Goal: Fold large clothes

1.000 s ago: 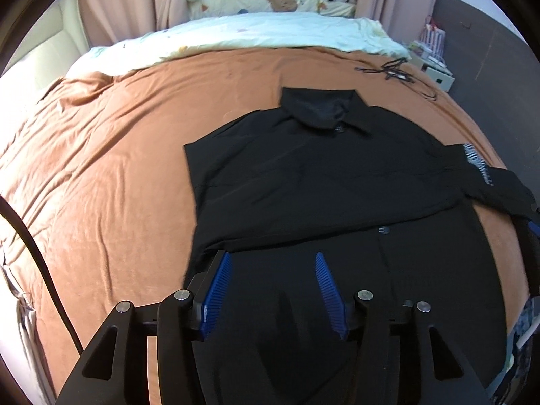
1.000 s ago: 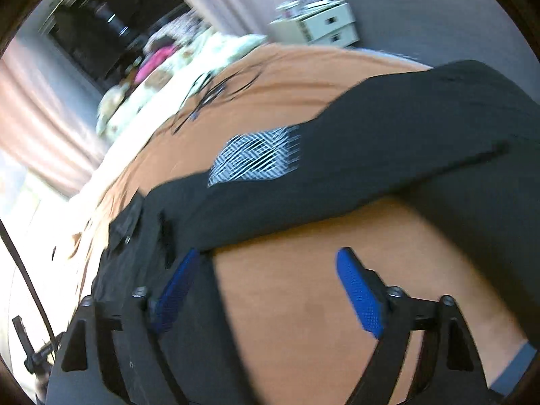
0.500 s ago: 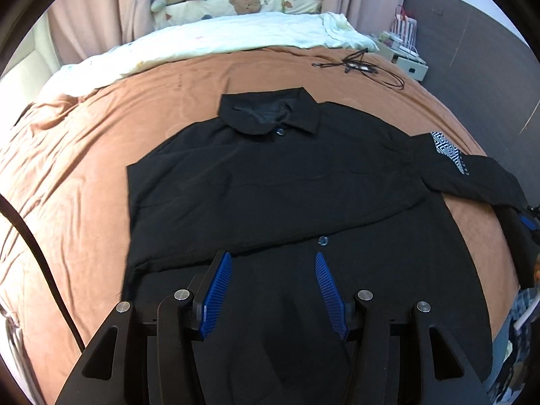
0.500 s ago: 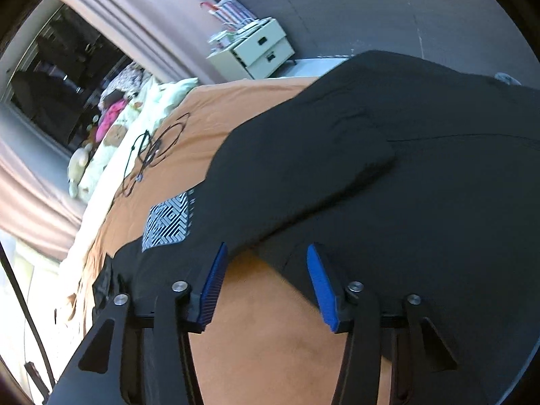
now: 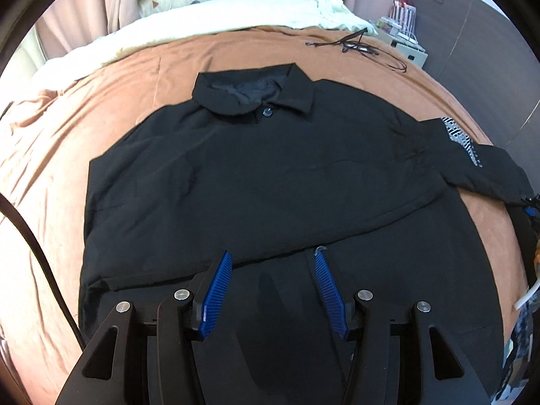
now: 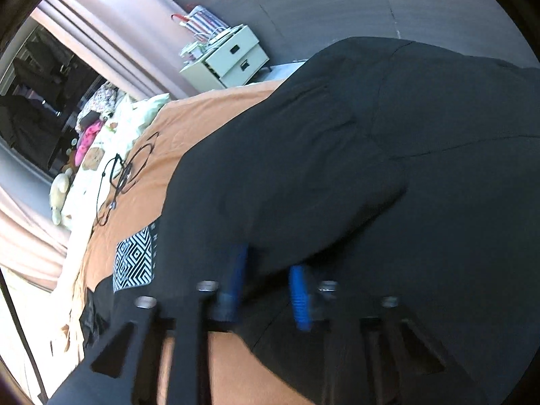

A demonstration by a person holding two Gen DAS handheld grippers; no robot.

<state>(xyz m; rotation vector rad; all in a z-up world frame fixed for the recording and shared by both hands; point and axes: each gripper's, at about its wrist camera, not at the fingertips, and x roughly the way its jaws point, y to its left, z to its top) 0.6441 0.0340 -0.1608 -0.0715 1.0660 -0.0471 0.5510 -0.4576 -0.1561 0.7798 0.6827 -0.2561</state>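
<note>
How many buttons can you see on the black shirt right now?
2. One button sits at the collar of the black shirt; a second button peeks out lower on the front, just under the folded-over sleeve edge. More may be hidden under that fold.

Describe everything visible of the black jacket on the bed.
The black jacket lies front-up on the brown bedspread, collar toward the pillows, buttoned at the neck. The fabric looks smooth and matte. One sleeve is folded across the chest; the other, bearing a black-and-white geometric patch, stretches sideways. The right gripper has just been closing on that sleeve's end. The left gripper hovers open over the hem.
</note>
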